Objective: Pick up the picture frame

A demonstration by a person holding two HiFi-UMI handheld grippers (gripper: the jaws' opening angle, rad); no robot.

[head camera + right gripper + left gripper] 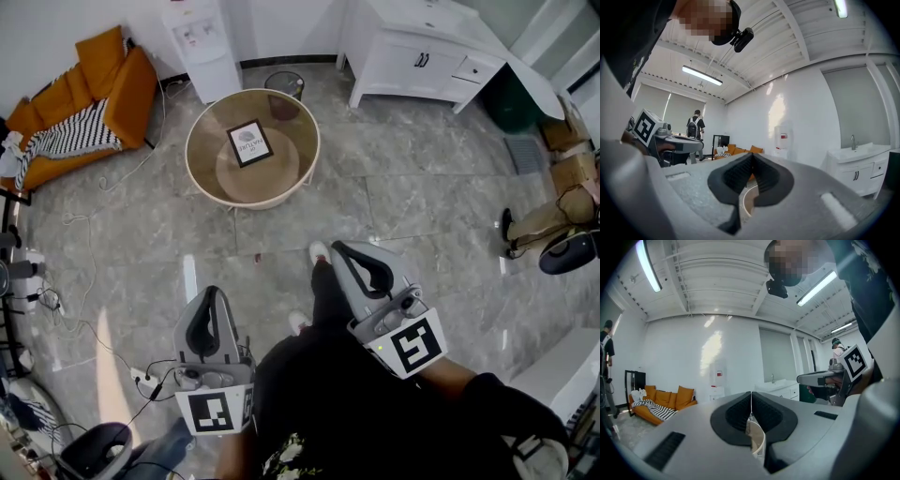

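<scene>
A black picture frame [250, 143] with a white print lies flat on the round glass-topped coffee table [208, 178], well ahead of both grippers. My left gripper [209, 292] is held level over the floor at lower left, jaws shut and empty. My right gripper [339, 249] sits at lower centre-right, also shut with nothing in it. In the left gripper view the jaws [751, 394] meet, with the table rim [759, 439] showing below them. The right gripper view shows its jaws [753, 157] closed, the table rim [745, 201] beneath.
An orange sofa [94, 103] with a striped throw stands at upper left, a water dispenser [202, 47] behind the table, a wire bin [284, 86] beside it. A white cabinet [422, 56] is at upper right. Cables [84, 309] trail across the floor. A person [697, 129] stands far off.
</scene>
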